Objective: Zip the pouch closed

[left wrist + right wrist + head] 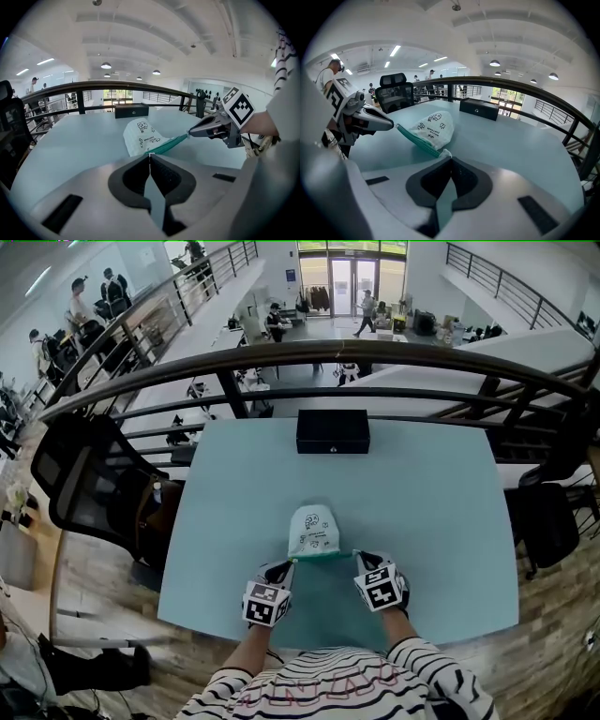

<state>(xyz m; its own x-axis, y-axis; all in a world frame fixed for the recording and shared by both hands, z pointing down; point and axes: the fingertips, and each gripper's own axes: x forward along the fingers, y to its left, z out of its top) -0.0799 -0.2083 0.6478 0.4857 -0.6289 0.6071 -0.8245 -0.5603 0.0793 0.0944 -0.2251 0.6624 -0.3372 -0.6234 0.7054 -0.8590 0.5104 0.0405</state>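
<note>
A white printed pouch (313,529) lies on the pale blue table (431,521), its green zipper edge (324,557) facing me and stretched taut between both grippers. My left gripper (292,564) is shut on the left end of that edge. In the left gripper view its jaws (150,154) pinch the pouch (140,133) where the zipper (168,144) ends. My right gripper (357,557) is shut on the right end. In the right gripper view its jaws (449,153) nip a white corner of the pouch (433,125). I cannot make out the zipper pull.
A black box (333,430) stands at the table's far edge, with a dark railing (281,357) right behind it. A black office chair (80,474) is off the table's left side. The person's striped sleeves sit at the near edge.
</note>
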